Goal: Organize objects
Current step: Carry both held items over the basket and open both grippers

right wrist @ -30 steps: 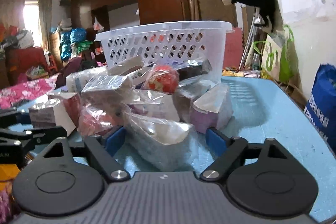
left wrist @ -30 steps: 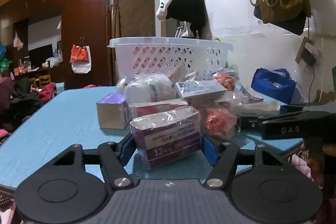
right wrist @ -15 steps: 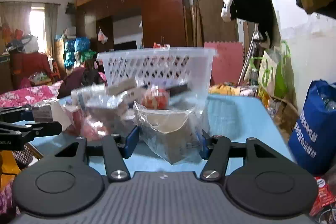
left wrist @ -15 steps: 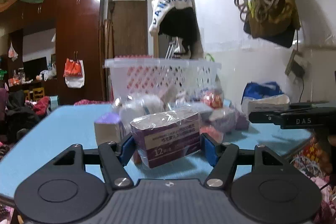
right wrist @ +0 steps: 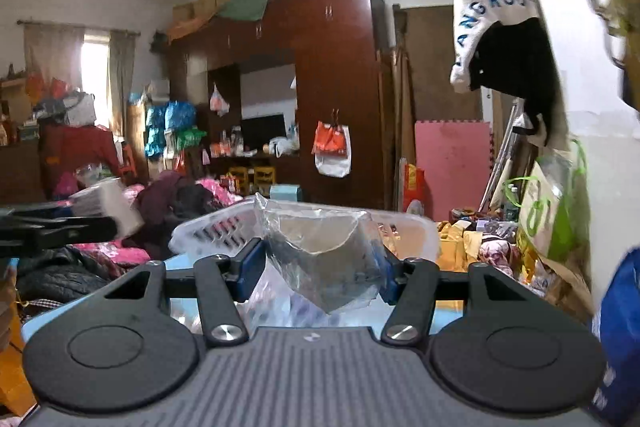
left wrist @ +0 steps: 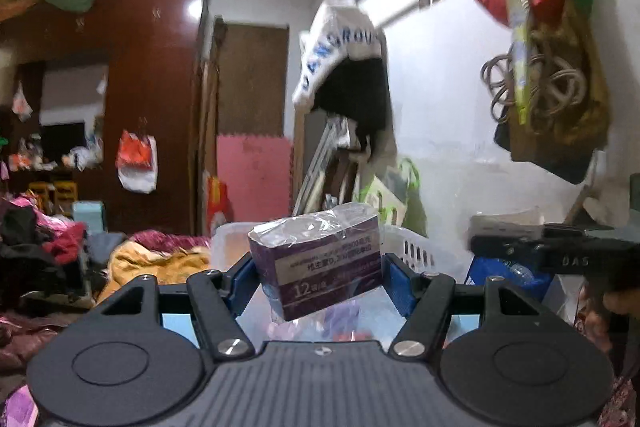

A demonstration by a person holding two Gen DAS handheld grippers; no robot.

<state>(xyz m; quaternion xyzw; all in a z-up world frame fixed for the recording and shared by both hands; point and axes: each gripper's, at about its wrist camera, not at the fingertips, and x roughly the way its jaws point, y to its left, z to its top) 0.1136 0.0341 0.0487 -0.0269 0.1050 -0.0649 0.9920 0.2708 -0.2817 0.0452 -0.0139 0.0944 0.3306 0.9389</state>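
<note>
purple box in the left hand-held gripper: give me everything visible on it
The purple box is a carton wrapped in clear, crinkled film. Its label panel carries white print and a large "12". It hangs tilted, clear of the table, clamped at both ends by the blue pads of the left hand-held gripper, in front of the white basket.

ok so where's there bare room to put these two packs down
Bare blue table shows right of the clear-wrapped pack, in front of the white basket. Another bare patch sits left of the purple box. Crowded: the loose wrapped packs heaped just beneath both. The basket's floor is hidden from here.
</note>
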